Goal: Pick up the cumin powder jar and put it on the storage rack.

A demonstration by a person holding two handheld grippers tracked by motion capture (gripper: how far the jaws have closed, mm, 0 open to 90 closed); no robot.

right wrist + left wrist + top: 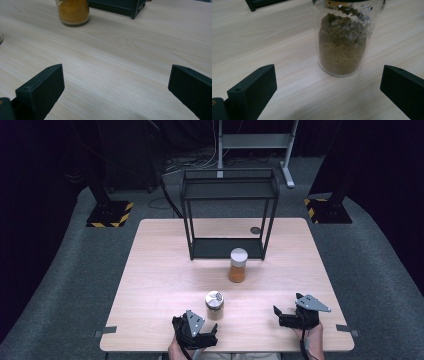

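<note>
Wooden surface [150, 285] is left bare around a brown-filled jar [214, 305], set near the front edge, just ahead of the left gripper [212, 334]; both the left and right gripper [280, 312] jaws are held spread, empty.

Even overhead light keeps the pale tabletop [160, 270] bright against a very dark room, shadows under the jars are short and soft, the glass jar [343, 40] shows small glints, and both gripper views are slightly soft.
</note>
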